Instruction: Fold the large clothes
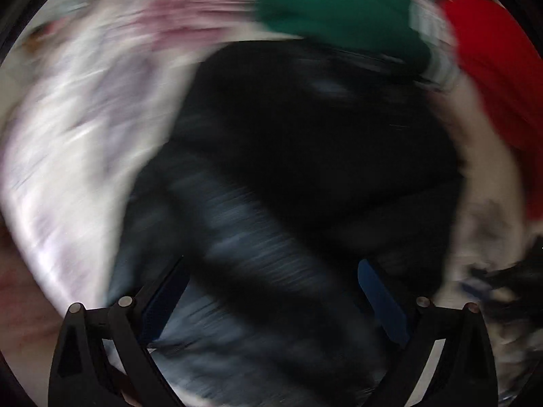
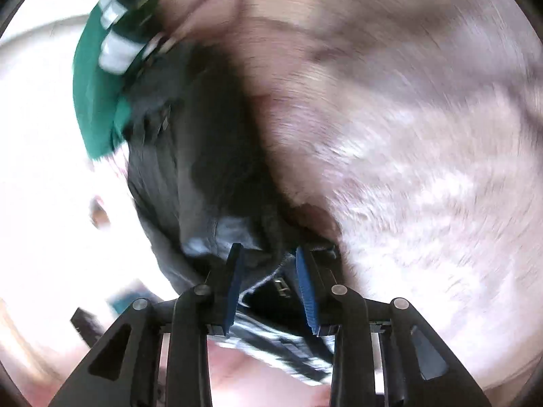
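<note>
A black garment point(image 1: 305, 142) lies crumpled on a pale pink patterned sheet point(image 1: 78, 135), all blurred by motion. My left gripper point(image 1: 273, 264) hangs straight above it, jaws wide apart, and the pads point(image 1: 381, 302) touch nothing. In the right wrist view the same black garment point(image 2: 203, 156) runs away from my right gripper point(image 2: 268, 254). Its jaws stand partly apart with a dark fold, a pale cord and a small buckle point(image 2: 280, 285) between them. The blue pads point(image 2: 307, 291) show bare inner faces, so I see no squeeze on the cloth.
A green garment point(image 1: 339, 10) lies beyond the black one, with a red garment point(image 1: 492, 78) to its right. The green garment point(image 2: 98, 101), with white stripes, also shows at the upper left of the right wrist view. The pink sheet point(image 2: 424, 169) fills the right side there.
</note>
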Tool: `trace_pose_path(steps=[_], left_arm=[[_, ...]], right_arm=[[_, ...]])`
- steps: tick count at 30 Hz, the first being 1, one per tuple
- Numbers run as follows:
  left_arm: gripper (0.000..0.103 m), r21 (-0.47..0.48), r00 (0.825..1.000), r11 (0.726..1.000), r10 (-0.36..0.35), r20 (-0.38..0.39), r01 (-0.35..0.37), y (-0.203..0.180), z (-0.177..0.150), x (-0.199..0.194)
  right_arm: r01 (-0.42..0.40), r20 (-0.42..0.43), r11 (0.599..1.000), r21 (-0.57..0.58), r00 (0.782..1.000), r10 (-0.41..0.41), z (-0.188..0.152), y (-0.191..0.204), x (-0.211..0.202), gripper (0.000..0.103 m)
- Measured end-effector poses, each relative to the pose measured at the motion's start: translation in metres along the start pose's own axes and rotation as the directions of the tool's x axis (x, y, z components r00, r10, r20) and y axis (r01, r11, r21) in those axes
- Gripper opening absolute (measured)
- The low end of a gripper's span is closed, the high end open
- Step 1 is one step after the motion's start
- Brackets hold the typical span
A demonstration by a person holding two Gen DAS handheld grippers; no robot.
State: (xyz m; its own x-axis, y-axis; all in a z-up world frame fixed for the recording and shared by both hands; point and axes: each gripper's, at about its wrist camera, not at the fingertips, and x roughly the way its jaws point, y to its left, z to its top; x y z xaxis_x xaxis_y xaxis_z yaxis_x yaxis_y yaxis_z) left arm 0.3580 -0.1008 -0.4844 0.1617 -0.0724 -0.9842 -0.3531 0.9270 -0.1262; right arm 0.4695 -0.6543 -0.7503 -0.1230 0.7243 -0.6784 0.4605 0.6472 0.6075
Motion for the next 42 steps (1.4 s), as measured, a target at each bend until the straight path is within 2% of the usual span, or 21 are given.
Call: trace_pose_path(steps=[3, 7, 9, 10, 11, 12, 14, 18, 20, 21, 22, 25, 26, 29, 31, 34, 37, 39, 40, 41, 42], left_arm=[[0.100, 0.191, 0.995, 0.979, -0.065, -0.073, 0.078, -0.055, 0.038, 0.036], [0.094, 0.326, 0.977, 0.934, -0.083, -0.194, 0.144, -0.103, 0.059, 0.080], [0.082, 0.410, 0.979, 0.905, -0.030, -0.203, 0.112, -0.126, 0.062, 0.095], [0.064, 0.449, 0.982, 0.889, -0.005, -0.189, 0.091, -0.137, 0.063, 0.100], [0.029, 0.473, 0.984, 0.876, -0.008, -0.180, 0.093, -0.145, 0.064, 0.101], [0.020, 0.470, 0.982, 0.876, -0.021, -0.189, 0.109, -0.148, 0.066, 0.102], [0.007, 0.472, 0.988, 0.878, -0.007, -0.152, 0.079, -0.150, 0.071, 0.098], [0.000, 0.456, 0.992, 0.886, -0.031, -0.123, 0.084, -0.138, 0.078, 0.092], [0.000, 0.456, 0.994, 0.888, -0.008, -0.108, 0.056, -0.130, 0.082, 0.090], [0.000, 0.439, 0.992, 0.895, -0.028, -0.125, 0.081, -0.127, 0.085, 0.090], [0.000, 0.390, 0.981, 0.909, -0.088, -0.170, 0.149, -0.122, 0.089, 0.090], [0.001, 0.253, 0.940, 0.921, -0.232, -0.252, 0.295, -0.103, 0.100, 0.091], [0.001, 0.194, 0.917, 0.918, -0.288, -0.275, 0.347, -0.097, 0.104, 0.093], [0.002, 0.113, 0.874, 0.900, -0.368, -0.318, 0.420, -0.095, 0.109, 0.103], [0.002, 0.139, 0.872, 0.899, -0.349, -0.344, 0.415, -0.100, 0.105, 0.104], [0.002, 0.212, 0.883, 0.890, -0.318, -0.346, 0.404, -0.121, 0.103, 0.096], [0.002, 0.144, 0.850, 0.861, -0.432, -0.301, 0.488, -0.114, 0.112, 0.078], [0.016, 0.101, 0.832, 0.842, -0.492, -0.258, 0.529, -0.107, 0.118, 0.065], [0.050, 0.095, 0.827, 0.839, -0.500, -0.256, 0.536, -0.108, 0.120, 0.066], [0.091, 0.100, 0.827, 0.838, -0.498, -0.261, 0.536, -0.112, 0.119, 0.067], [0.099, 0.118, 0.830, 0.840, -0.484, -0.277, 0.529, -0.119, 0.117, 0.070]], right_arm=[[-0.124, 0.015, 0.983, 0.138, 0.992, 0.123, 0.000, -0.028, 0.006, 0.034], [-0.208, 0.026, 0.953, 0.222, 0.978, 0.208, 0.000, -0.046, 0.017, 0.034], [-0.233, 0.038, 0.941, 0.244, 0.972, 0.230, 0.000, -0.052, 0.019, 0.034], [-0.251, 0.044, 0.932, 0.262, 0.968, 0.248, -0.001, -0.059, 0.021, 0.034], [-0.268, 0.051, 0.921, 0.283, 0.963, 0.265, -0.001, -0.062, 0.020, 0.034], [-0.281, 0.058, 0.912, 0.297, 0.959, 0.277, -0.004, -0.066, 0.025, 0.034], [-0.288, 0.059, 0.908, 0.303, 0.957, 0.284, -0.005, -0.068, 0.023, 0.034], [-0.250, 0.036, 0.926, 0.281, 0.967, 0.251, -0.011, -0.066, 0.022, 0.034], [-0.241, 0.028, 0.925, 0.294, 0.970, 0.243, -0.015, -0.068, 0.023, 0.034], [-0.260, 0.031, 0.917, 0.303, 0.964, 0.263, -0.019, -0.078, 0.026, 0.034], [-0.281, 0.038, 0.906, 0.316, 0.958, 0.284, -0.020, -0.082, 0.028, 0.034], [-0.341, 0.068, 0.872, 0.351, 0.938, 0.339, -0.022, -0.089, 0.032, 0.034], [-0.345, 0.075, 0.871, 0.350, 0.937, 0.341, -0.022, -0.090, 0.032, 0.034], [-0.347, 0.072, 0.873, 0.343, 0.936, 0.344, -0.024, -0.094, 0.034, 0.034], [-0.354, 0.075, 0.870, 0.343, 0.934, 0.350, -0.024, -0.093, 0.037, 0.034], [-0.366, 0.073, 0.863, 0.347, 0.929, 0.364, -0.027, -0.097, 0.037, 0.034], [-0.370, 0.068, 0.862, 0.347, 0.926, 0.370, -0.029, -0.102, 0.035, 0.034], [-0.370, 0.065, 0.866, 0.337, 0.927, 0.370, -0.027, -0.098, 0.037, 0.034], [-0.370, 0.066, 0.867, 0.335, 0.927, 0.370, -0.027, -0.098, 0.037, 0.034], [-0.369, 0.064, 0.867, 0.335, 0.927, 0.370, -0.027, -0.099, 0.038, 0.034], [-0.371, 0.064, 0.864, 0.340, 0.926, 0.372, -0.026, -0.099, 0.039, 0.034]])
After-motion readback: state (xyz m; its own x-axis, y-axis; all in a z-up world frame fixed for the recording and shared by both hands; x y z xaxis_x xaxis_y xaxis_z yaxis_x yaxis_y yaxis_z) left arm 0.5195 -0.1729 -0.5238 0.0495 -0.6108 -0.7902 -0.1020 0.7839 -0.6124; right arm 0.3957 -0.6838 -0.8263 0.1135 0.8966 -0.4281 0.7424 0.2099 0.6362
